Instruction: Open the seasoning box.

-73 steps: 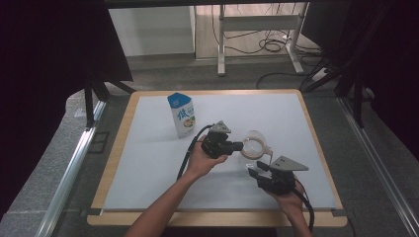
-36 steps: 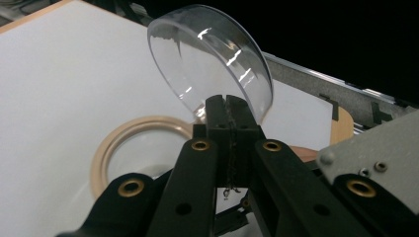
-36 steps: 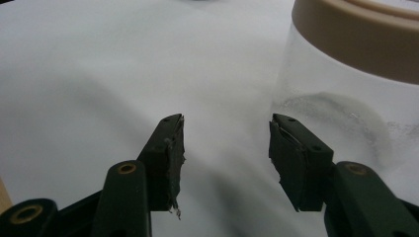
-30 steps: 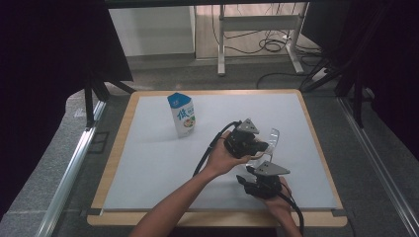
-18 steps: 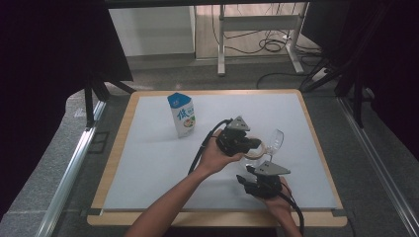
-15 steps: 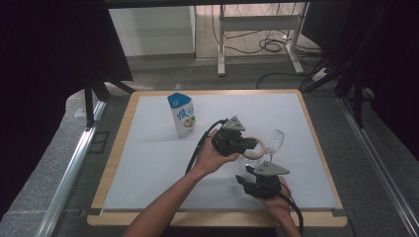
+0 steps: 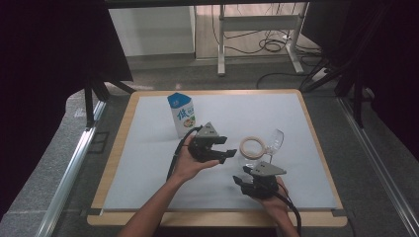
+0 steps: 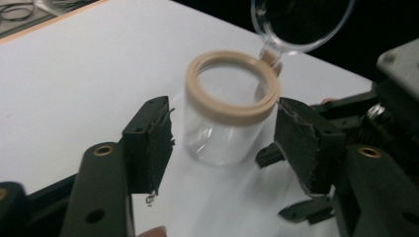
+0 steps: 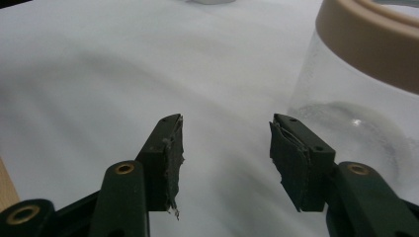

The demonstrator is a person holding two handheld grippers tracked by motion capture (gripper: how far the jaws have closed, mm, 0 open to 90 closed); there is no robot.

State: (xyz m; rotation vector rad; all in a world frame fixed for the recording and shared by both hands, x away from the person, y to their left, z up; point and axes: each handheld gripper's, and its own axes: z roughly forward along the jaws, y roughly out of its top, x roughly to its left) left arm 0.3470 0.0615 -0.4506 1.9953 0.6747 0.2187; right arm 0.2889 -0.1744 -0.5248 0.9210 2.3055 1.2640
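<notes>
The left gripper's fingers have just been opening and stand released on either side of the clear jar with a tan rim, not pressing it. The jar stands upright toward the table's right half, nearer its front edge. The right gripper's fingers are spread with nothing between them, the jar just beside. A tilted wine glass leans behind the jar; a milk carton stands near the far edge

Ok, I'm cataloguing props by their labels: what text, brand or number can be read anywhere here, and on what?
Carton: large blue characters on its white front, too small and blurred to read.
Carton, blue top: no text legible.
Clear jar with tan rim: no label.
Wine glass: no marking.
</notes>
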